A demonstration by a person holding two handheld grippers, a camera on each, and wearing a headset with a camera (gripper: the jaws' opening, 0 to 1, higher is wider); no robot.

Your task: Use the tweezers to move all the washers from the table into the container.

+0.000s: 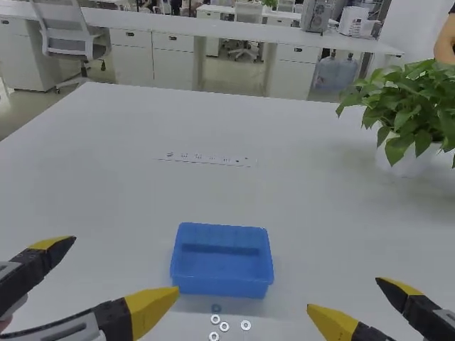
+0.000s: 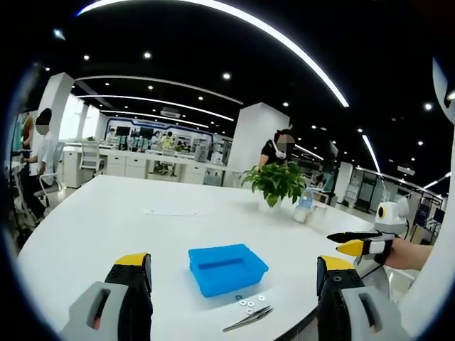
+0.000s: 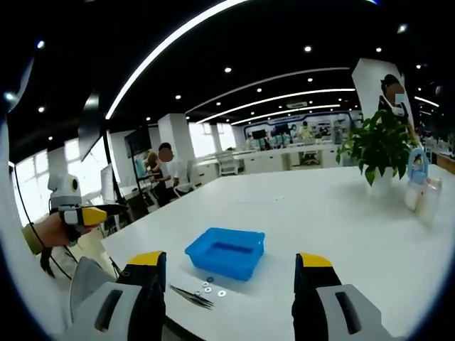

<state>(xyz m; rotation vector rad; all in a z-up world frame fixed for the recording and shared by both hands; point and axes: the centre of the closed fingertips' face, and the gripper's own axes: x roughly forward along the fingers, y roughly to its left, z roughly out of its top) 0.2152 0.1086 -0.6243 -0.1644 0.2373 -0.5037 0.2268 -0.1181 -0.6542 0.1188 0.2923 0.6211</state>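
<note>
I can't read any text here. The flat strip (image 1: pixel 206 159) on the table (image 1: pixel 341 213) has small dark marks, too tiny and blurred to make out.

Container (image 1: pixel 222 259): solid bright blue, no pattern.
Washers (image 1: pixel 225 326): pale silvery rings; the one nearest the container looks bluish.
Tweezers (image 2: pixel 249 320): dark grey metal.
Desk (image 1: pixel 213 192): plain pale grey-white, unpatterned.
My left claw (image 1: pixel 122 266): yellow tips over black, grey further back.
My right claw (image 1: pixel 343 295): the same yellow tips on black.
Plant (image 1: pixel 409 106): green leaves.
Pot (image 1: pixel 398 167): white.
Inset strip (image 1: pixel 206 158) on the desk: light grey with a row of small dark marks.
Cabinets (image 1: pixel 153 60) behind the desk: off-white.
</note>
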